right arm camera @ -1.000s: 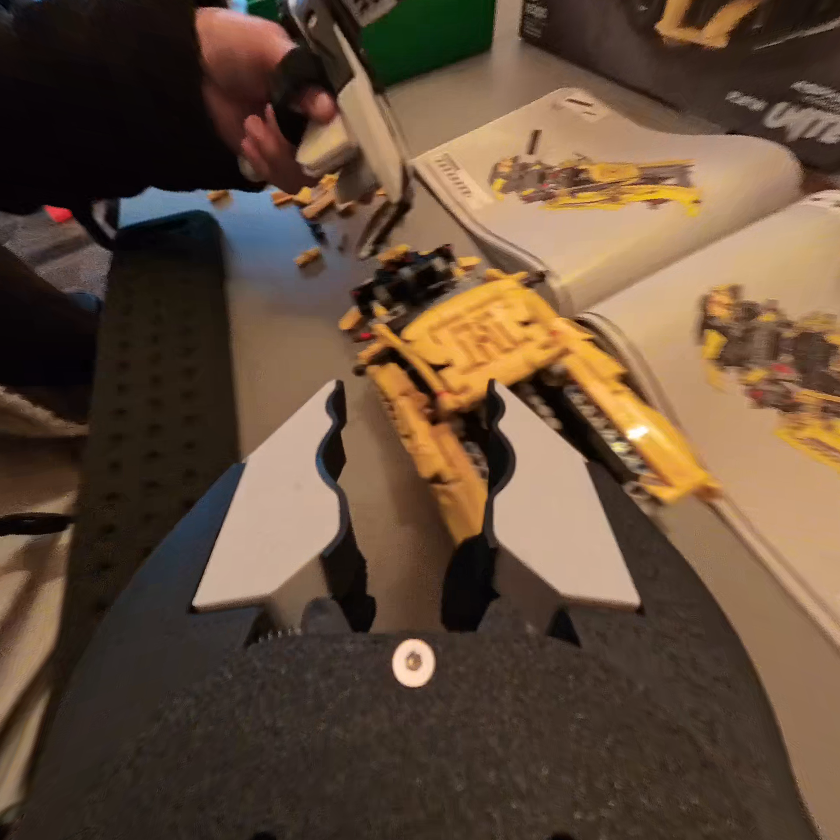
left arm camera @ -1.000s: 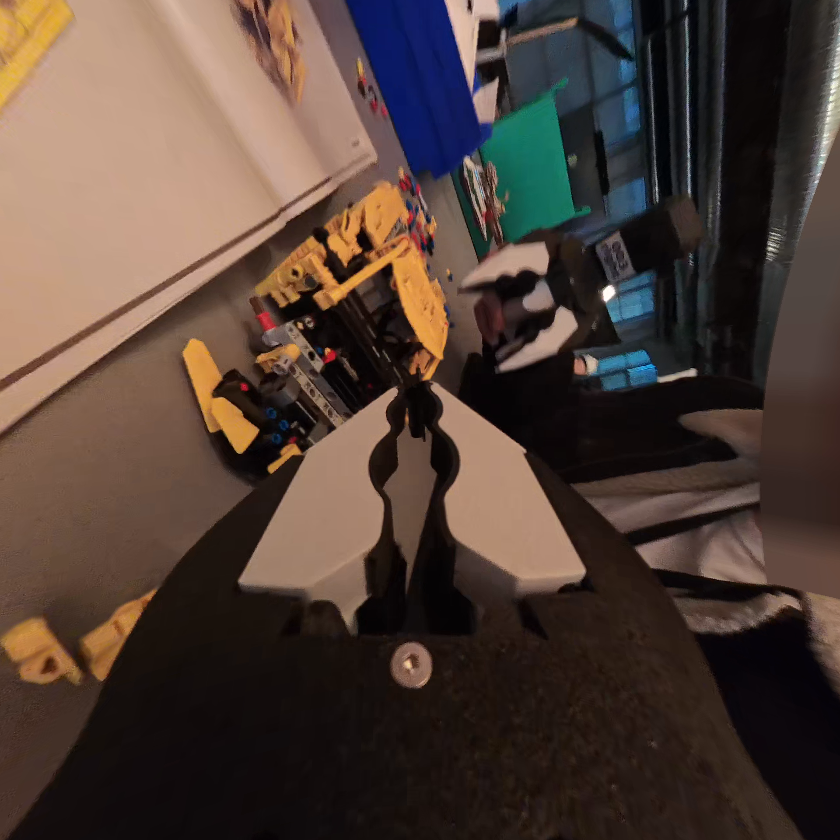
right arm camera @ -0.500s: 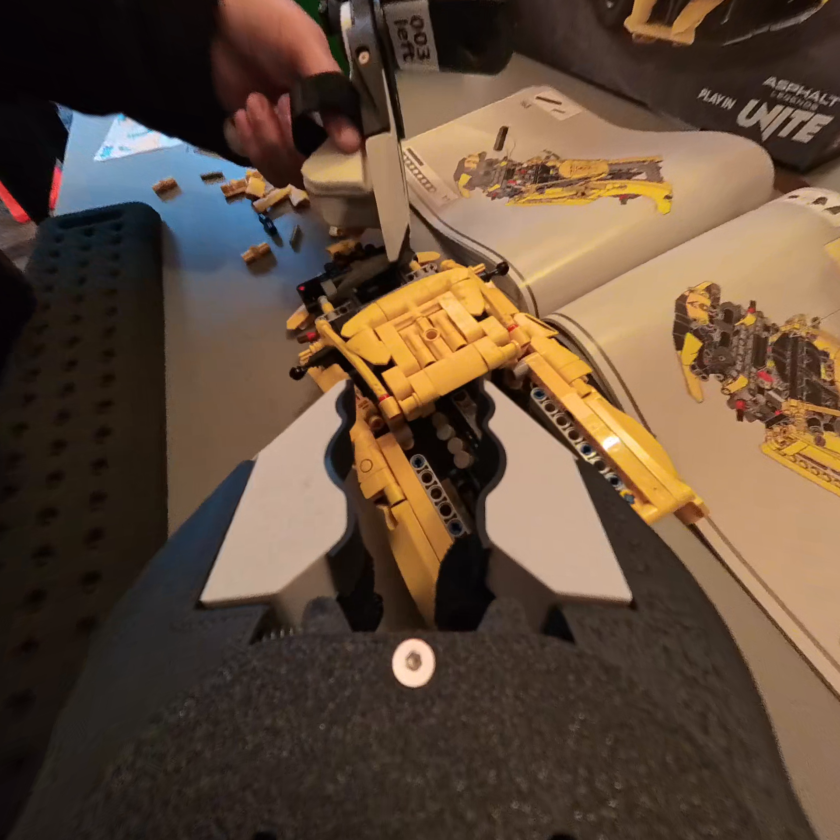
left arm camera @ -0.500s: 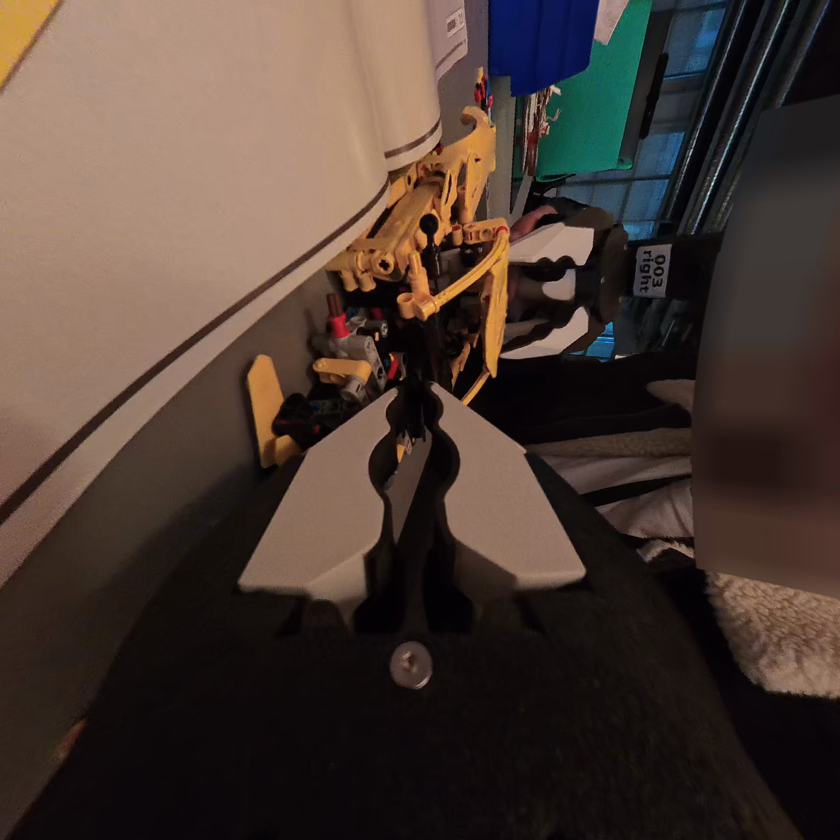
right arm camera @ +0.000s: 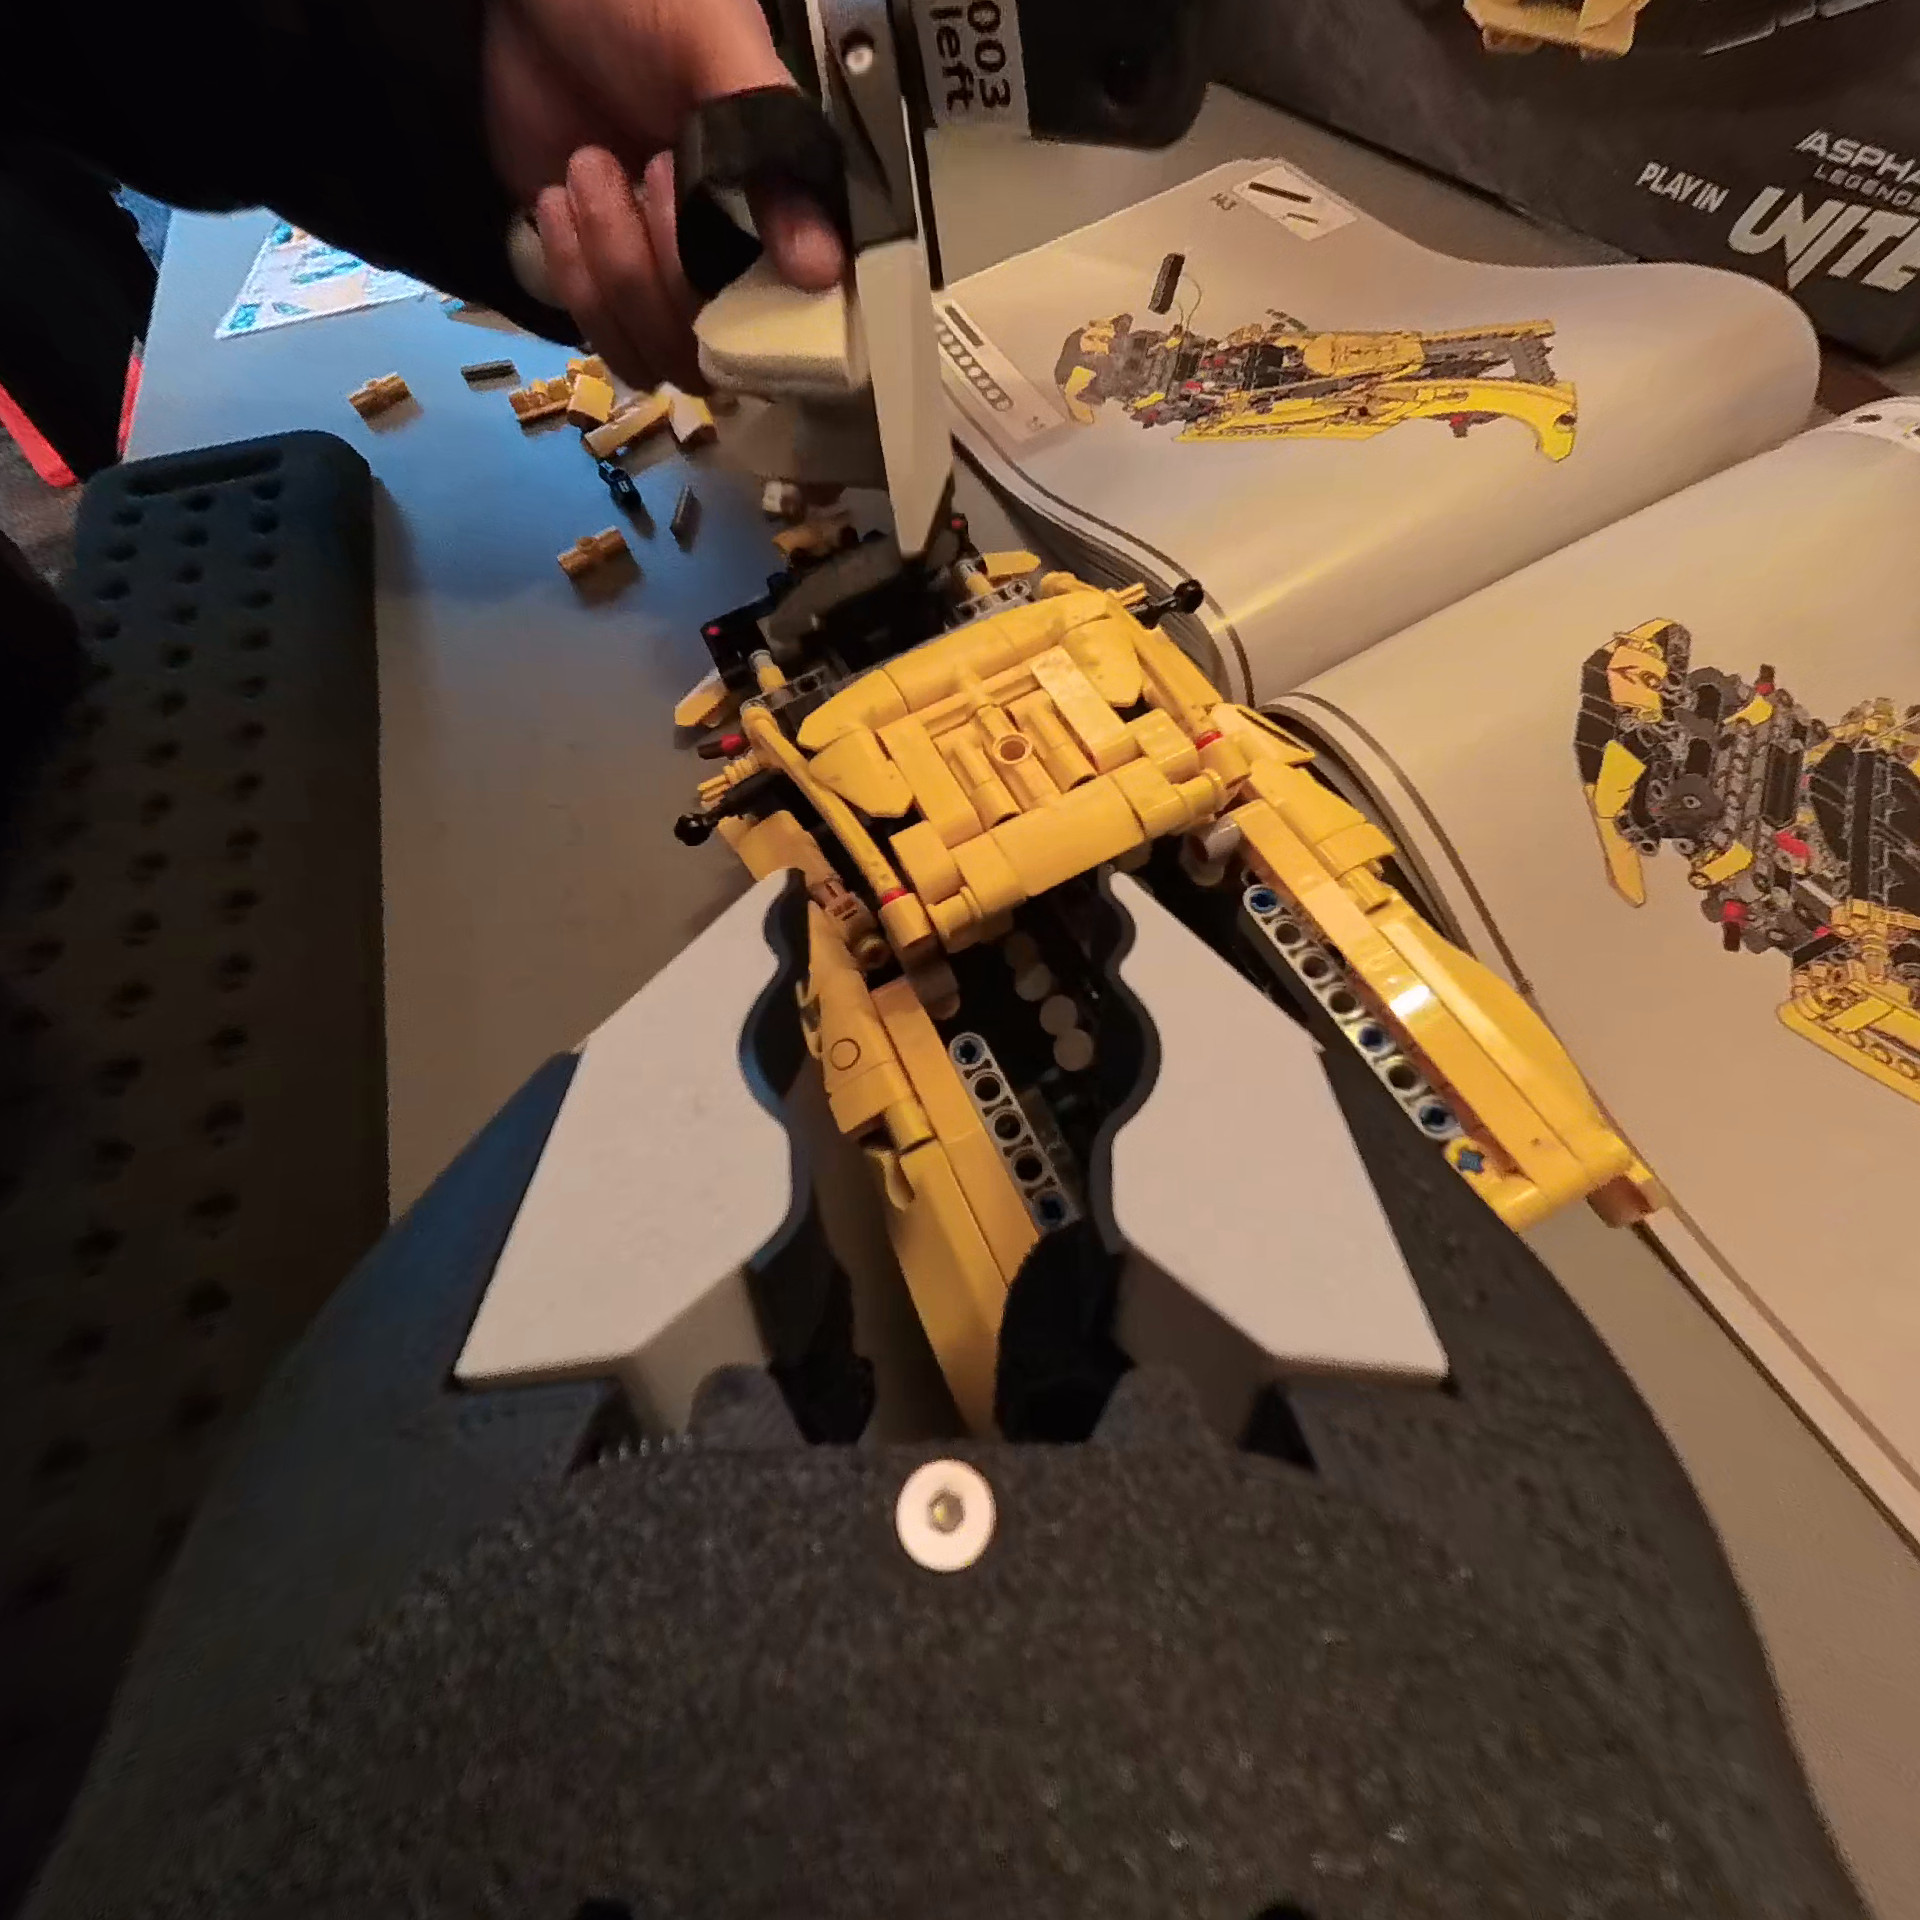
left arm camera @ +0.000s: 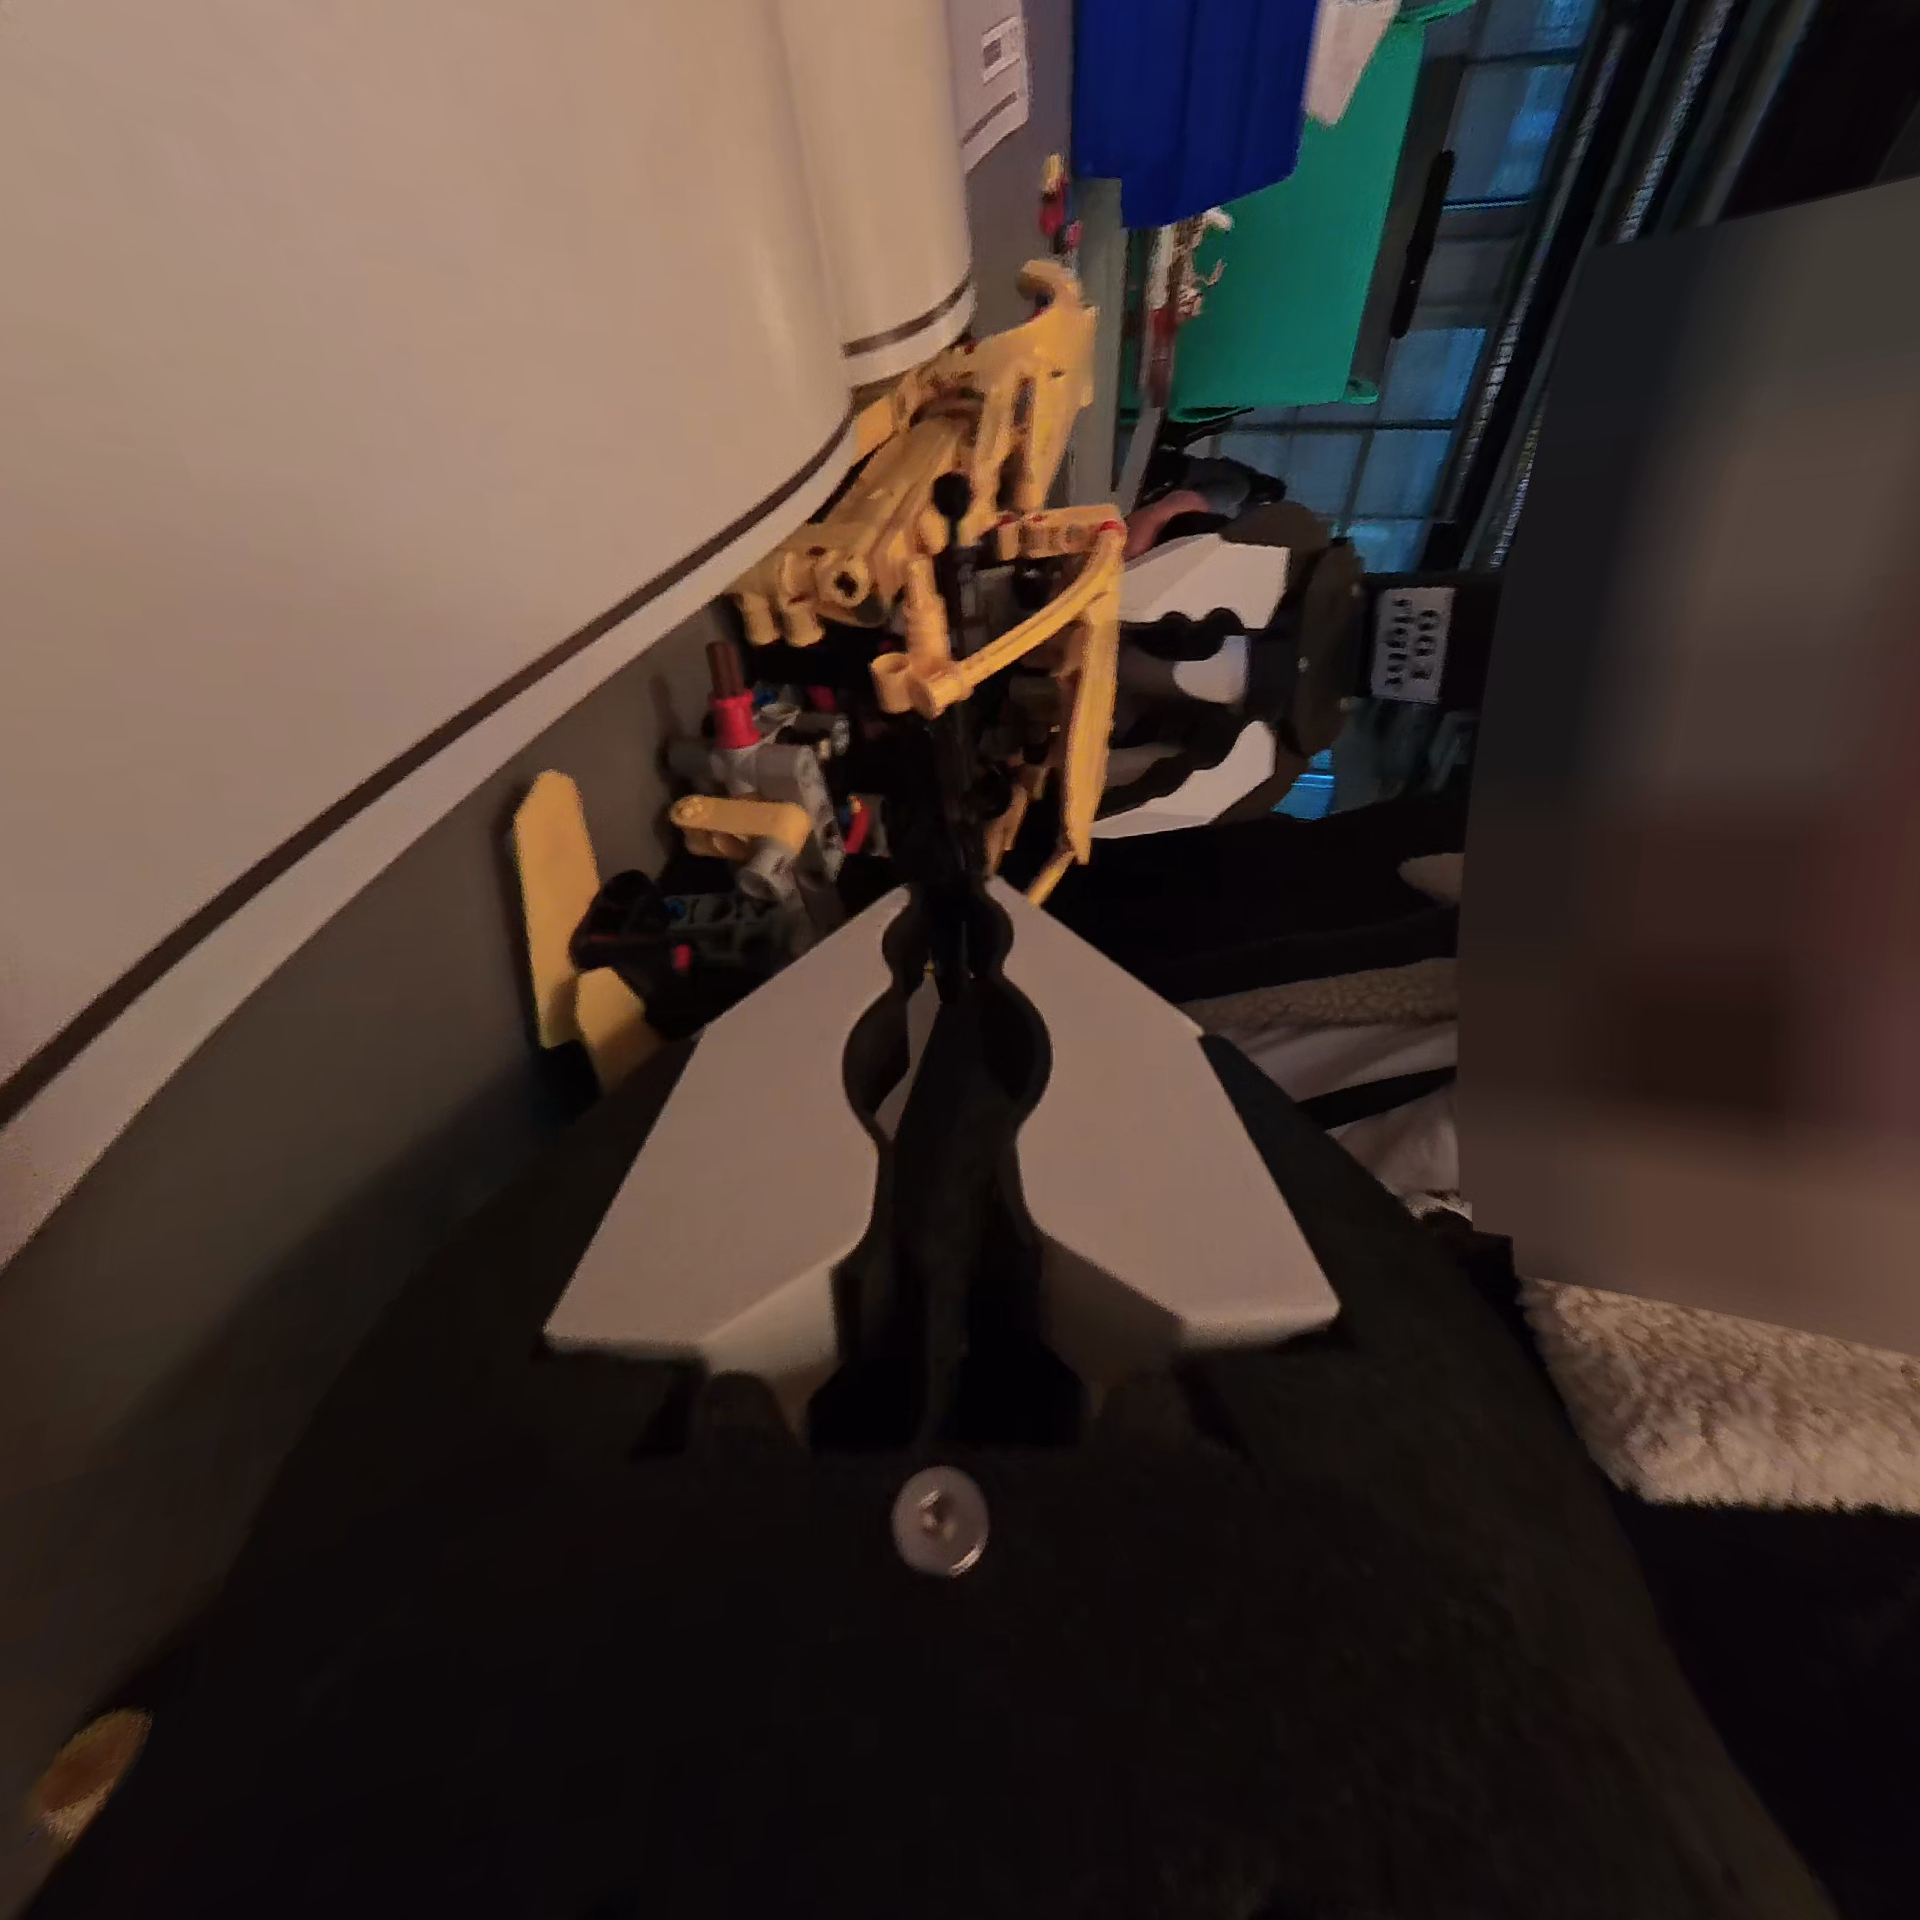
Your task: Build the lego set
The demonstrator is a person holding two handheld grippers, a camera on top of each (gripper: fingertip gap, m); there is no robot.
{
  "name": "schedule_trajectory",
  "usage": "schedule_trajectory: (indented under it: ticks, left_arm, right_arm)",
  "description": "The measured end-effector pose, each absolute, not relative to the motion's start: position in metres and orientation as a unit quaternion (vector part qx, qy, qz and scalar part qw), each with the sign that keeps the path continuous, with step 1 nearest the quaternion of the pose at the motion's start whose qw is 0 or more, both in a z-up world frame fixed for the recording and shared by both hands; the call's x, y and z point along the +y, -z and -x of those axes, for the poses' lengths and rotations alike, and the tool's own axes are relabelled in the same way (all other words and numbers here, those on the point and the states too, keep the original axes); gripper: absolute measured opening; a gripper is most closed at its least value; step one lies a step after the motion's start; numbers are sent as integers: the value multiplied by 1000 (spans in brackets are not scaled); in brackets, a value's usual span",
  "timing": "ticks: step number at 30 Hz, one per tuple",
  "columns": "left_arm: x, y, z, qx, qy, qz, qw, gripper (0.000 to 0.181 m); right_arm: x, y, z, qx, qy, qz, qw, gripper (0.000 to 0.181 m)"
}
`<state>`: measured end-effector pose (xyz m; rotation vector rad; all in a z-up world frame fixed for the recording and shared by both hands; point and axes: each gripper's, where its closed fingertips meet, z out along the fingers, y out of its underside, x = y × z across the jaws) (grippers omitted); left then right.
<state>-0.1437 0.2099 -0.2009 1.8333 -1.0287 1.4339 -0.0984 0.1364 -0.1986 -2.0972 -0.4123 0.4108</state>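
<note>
A half-built yellow and black lego car [right arm camera: 1018, 790] lies on the grey table against an open instruction booklet [right arm camera: 1351, 499]. My right gripper [right arm camera: 945, 925] is open, and its jaws straddle the car's left front fender and black beam. My left gripper [left arm camera: 951, 920] is shut on a thin black lego piece [left arm camera: 951, 831] and presses it against the car's black rear end. In the right wrist view, the left gripper [right arm camera: 914, 540] comes down from above, held by a hand [right arm camera: 623, 208]. The car [left arm camera: 977, 582] and the right gripper [left arm camera: 1195, 686] behind it show in the left wrist view.
Several loose yellow and black pieces [right arm camera: 613, 405] lie on the table behind the car. A black perforated mat [right arm camera: 187, 831] lies to the left. The set's dark box [right arm camera: 1662, 156] stands behind the booklet. Blue [left arm camera: 1184, 94] and green [left arm camera: 1278, 291] bins stand farther off. Left tips to right tips: about 10 cm.
My left gripper has brought the black piece down onto the car's rear end. My right gripper has moved forward, so the car's front now sits between its jaws.
</note>
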Motion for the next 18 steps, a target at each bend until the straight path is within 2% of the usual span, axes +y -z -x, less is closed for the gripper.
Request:
schedule_trajectory:
  ticks: [4, 7, 10, 12, 16, 18]
  left_arm:
    - [216, 144, 144, -380, -648, -602, 270, 6]
    - [192, 112, 150, -414, -700, -527, 246, 6]
    - [163, 95, 157, -462, -726, -466, 205, 6]
    - [147, 86, 162, -483, -738, -436, 178, 6]
    - [124, 91, 161, -512, -721, -443, 146, 7]
    - [116, 92, 161, -516, -717, -450, 132, 7]
  right_arm:
    - [136, 168, 90, -143, -191, 823, 516, 50]
    - [137, 123, 116, -117, -304, 755, 569, 41]
    - [137, 112, 152, -70, -465, 724, 504, 40]
    - [135, 110, 161, -47, -524, 706, 474, 33]
    - [126, 106, 171, -57, -546, 697, 461, 24]
    - [120, 105, 176, -75, -542, 701, 457, 8]
